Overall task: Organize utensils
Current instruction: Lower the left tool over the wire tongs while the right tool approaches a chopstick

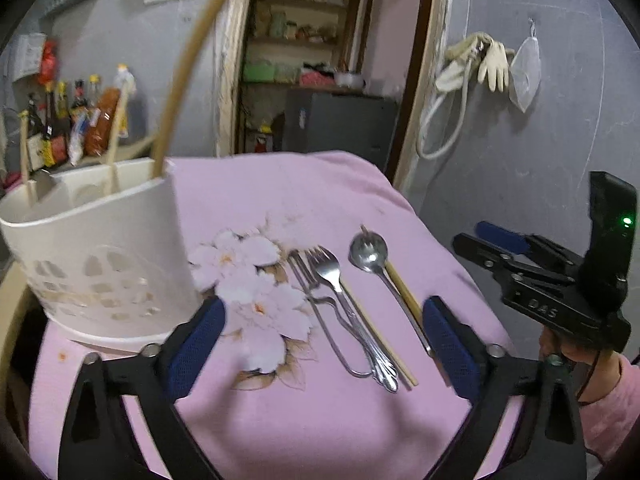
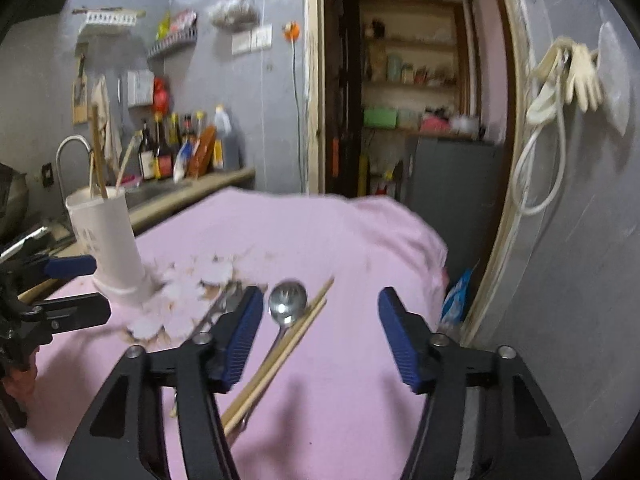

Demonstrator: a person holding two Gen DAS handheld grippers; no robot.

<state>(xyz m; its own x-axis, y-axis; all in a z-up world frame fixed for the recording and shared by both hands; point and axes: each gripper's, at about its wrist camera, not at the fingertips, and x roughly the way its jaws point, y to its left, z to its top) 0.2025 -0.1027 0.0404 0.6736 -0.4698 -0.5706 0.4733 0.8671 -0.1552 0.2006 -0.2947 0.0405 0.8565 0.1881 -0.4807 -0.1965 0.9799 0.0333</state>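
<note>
On the pink cloth (image 1: 320, 420) lie two steel forks (image 1: 332, 276), a steel spoon (image 1: 368, 254) and wooden chopsticks (image 1: 404, 288). A white utensil holder (image 1: 100, 264) with chopsticks standing in it sits at the left. My left gripper (image 1: 324, 340) is open and empty, just above the fork handles. My right gripper (image 2: 320, 340) is open and empty over the spoon (image 2: 287, 304) and chopsticks (image 2: 280, 352); it also shows in the left wrist view (image 1: 500, 248). The holder shows in the right wrist view (image 2: 108, 240), with the left gripper (image 2: 68, 284) beside it.
A counter with sauce bottles (image 1: 72, 120) and a sink tap (image 2: 70, 152) stands behind the holder. A doorway with shelves (image 1: 304, 60) is at the back. Gloves and a hose (image 1: 480, 64) hang on the right wall. The cloth's edge drops off at the right (image 2: 436, 256).
</note>
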